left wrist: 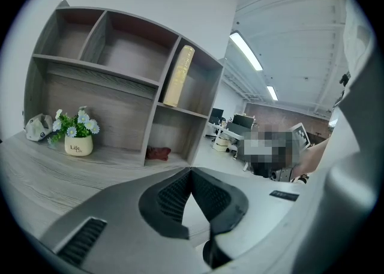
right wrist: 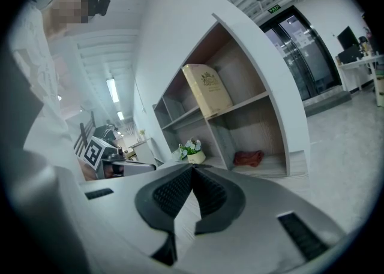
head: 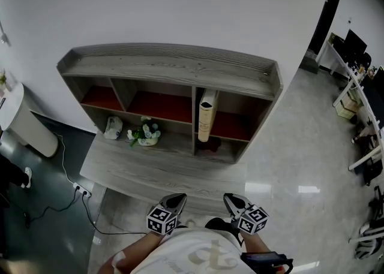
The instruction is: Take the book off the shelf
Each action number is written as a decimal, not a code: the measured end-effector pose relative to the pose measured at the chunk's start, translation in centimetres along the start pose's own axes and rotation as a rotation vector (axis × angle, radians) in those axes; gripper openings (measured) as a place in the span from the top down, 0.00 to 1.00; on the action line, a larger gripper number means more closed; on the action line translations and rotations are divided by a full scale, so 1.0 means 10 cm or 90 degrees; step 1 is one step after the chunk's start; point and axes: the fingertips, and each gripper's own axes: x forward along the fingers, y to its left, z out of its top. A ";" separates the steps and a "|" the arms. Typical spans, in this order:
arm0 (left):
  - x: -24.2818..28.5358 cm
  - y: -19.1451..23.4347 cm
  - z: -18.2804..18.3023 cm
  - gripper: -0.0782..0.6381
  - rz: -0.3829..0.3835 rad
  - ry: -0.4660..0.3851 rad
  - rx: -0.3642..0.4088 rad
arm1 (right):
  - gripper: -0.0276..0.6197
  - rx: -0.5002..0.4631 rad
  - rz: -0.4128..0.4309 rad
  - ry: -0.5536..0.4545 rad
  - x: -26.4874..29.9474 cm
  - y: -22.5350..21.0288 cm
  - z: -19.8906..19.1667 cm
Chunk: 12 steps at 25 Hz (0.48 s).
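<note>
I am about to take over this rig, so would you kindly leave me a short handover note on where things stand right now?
Left gripper: shut, empty, held short of the shelf.
Right gripper: shut, empty, also short of the shelf.
Book: stands in the upper right compartment, beside the divider, untouched.
Done: nothing yet; the book is on the shelf.
Left: open a gripper, reach into that compartment, grip the book and draw it out.
</note>
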 end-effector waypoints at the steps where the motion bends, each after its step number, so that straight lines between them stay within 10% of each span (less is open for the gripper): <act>1: 0.01 0.00 0.00 0.88 0.002 0.000 -0.001 | 0.95 0.000 0.002 -0.001 0.00 -0.01 0.01; 12: 0.36 -0.24 0.12 0.88 0.002 0.001 -0.006 | 0.95 0.008 0.009 0.009 -0.16 -0.36 0.12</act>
